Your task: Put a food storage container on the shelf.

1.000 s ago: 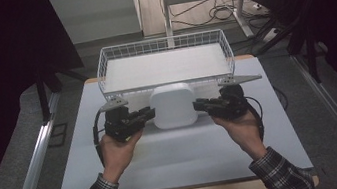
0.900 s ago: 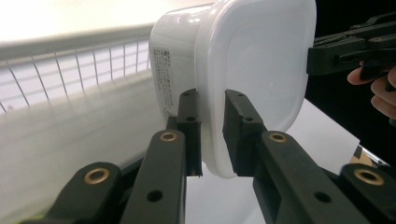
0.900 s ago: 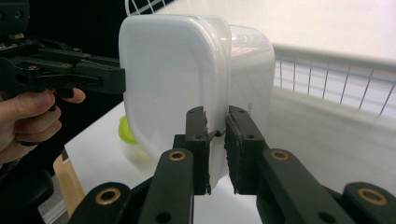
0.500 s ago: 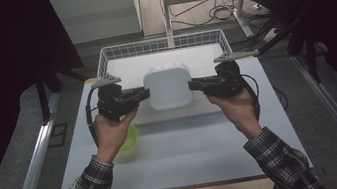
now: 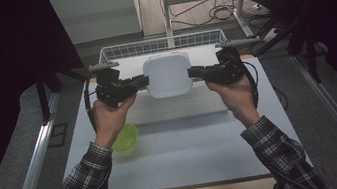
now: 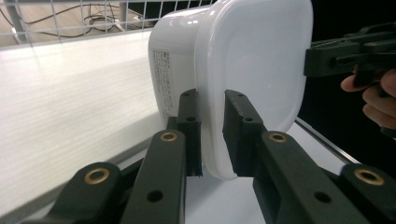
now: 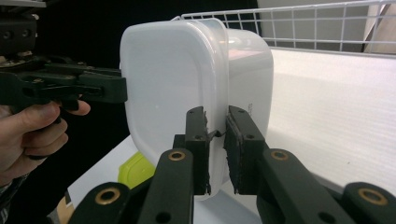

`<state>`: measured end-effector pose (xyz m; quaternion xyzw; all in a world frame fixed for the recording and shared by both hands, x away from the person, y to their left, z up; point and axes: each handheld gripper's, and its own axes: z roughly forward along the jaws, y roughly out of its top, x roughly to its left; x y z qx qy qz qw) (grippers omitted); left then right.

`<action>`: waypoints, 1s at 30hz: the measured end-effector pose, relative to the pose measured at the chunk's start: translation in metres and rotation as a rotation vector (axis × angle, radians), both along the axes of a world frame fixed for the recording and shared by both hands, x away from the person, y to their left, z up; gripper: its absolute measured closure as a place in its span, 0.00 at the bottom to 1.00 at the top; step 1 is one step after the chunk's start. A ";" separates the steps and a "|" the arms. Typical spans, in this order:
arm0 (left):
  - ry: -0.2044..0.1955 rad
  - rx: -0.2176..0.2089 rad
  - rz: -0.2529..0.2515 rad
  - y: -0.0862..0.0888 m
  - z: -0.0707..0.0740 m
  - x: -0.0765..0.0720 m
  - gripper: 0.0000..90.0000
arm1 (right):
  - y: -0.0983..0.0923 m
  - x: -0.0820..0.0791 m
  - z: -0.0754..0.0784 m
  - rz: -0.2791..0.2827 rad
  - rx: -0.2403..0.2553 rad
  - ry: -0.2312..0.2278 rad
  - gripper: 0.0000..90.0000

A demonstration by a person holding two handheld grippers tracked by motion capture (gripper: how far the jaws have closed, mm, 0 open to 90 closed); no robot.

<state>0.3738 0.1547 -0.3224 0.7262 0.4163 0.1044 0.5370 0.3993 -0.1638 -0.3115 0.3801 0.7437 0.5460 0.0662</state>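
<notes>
Two tools held one white square plastic box with a lid (image 5: 167,74) up above the white counter (image 5: 184,147). On the left, the left tool (image 5: 140,82) was clamped on the box's rim. On the right, the right tool (image 5: 196,73) pinched the other rim. One small green bowl (image 5: 125,137) sat on the counter below the left arm.

Left forearm hides part of green bowl (image 5: 126,137).

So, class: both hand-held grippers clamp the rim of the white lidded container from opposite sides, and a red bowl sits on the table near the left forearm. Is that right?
Not quite. The bowl is yellow-green, not red, as the high view shows. The rest holds: the left hand-held gripper and right hand-held gripper clamp the white lidded container by its rim from opposite sides.
</notes>
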 end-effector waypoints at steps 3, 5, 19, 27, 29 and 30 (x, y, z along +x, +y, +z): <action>-0.001 -0.004 -0.008 0.000 0.002 0.004 0.85 | -0.001 0.007 0.001 -0.007 0.021 0.011 0.87; -0.009 -0.024 -0.013 0.001 0.001 0.010 0.83 | 0.001 0.008 0.000 -0.016 0.017 -0.005 0.85; 0.004 -0.069 -0.012 0.001 -0.002 0.032 0.73 | 0.011 0.027 0.003 -0.052 -0.010 -0.032 0.72; -0.042 -0.001 0.043 -0.005 -0.001 0.039 0.69 | 0.021 0.035 0.001 -0.091 -0.073 -0.075 0.65; -0.046 0.010 0.045 -0.005 -0.001 0.042 0.69 | 0.022 0.038 0.001 -0.101 -0.073 -0.078 0.65; -0.049 0.018 0.049 -0.006 0.000 0.042 0.69 | 0.022 0.039 0.001 -0.101 -0.075 -0.080 0.65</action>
